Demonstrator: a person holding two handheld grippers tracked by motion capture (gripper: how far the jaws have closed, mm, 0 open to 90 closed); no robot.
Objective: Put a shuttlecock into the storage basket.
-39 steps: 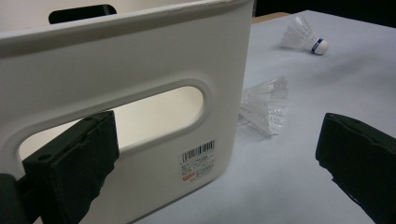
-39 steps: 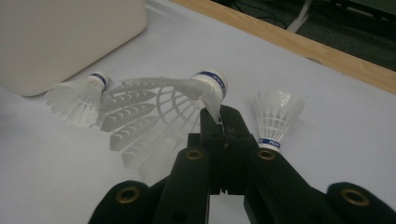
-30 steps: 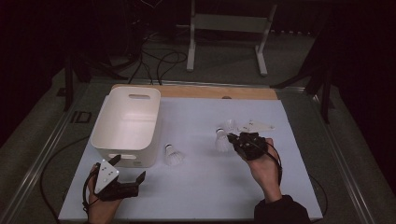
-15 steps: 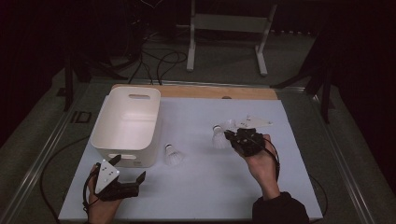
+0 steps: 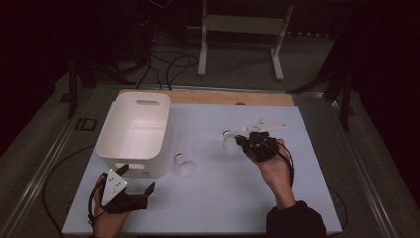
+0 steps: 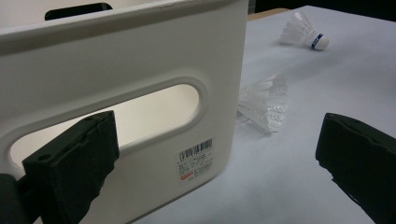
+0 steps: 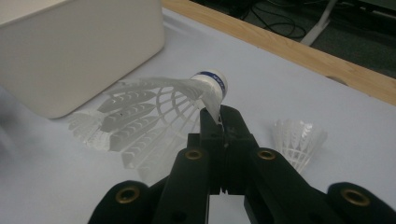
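Observation:
My right gripper (image 5: pixel 243 142) (image 7: pixel 221 120) is shut on a white shuttlecock (image 5: pixel 230 147) (image 7: pixel 154 112) with a blue band. It pinches the skirt just below the cork and holds it a little above the white table, right of centre. A second shuttlecock (image 5: pixel 184 165) (image 6: pixel 264 105) lies beside the near right corner of the white bin (image 5: pixel 133 131) (image 6: pixel 140 56). A third shuttlecock (image 7: pixel 299 140) (image 6: pixel 303 33) rests on the table just past the right gripper. My left gripper (image 5: pixel 136 179) (image 6: pixel 219 163) stands open at the front left, facing the bin's near wall and its handle slot.
A wooden strip (image 5: pixel 223 97) runs along the table's far edge. Beyond it stand a metal frame (image 5: pixel 242 29) and loose cables (image 5: pixel 168 64) on the floor. Bare white table surface (image 5: pixel 218 198) lies between the two hands.
The right gripper, with the shuttlecock in it, has edged slightly up and to the left. The left gripper has stayed still.

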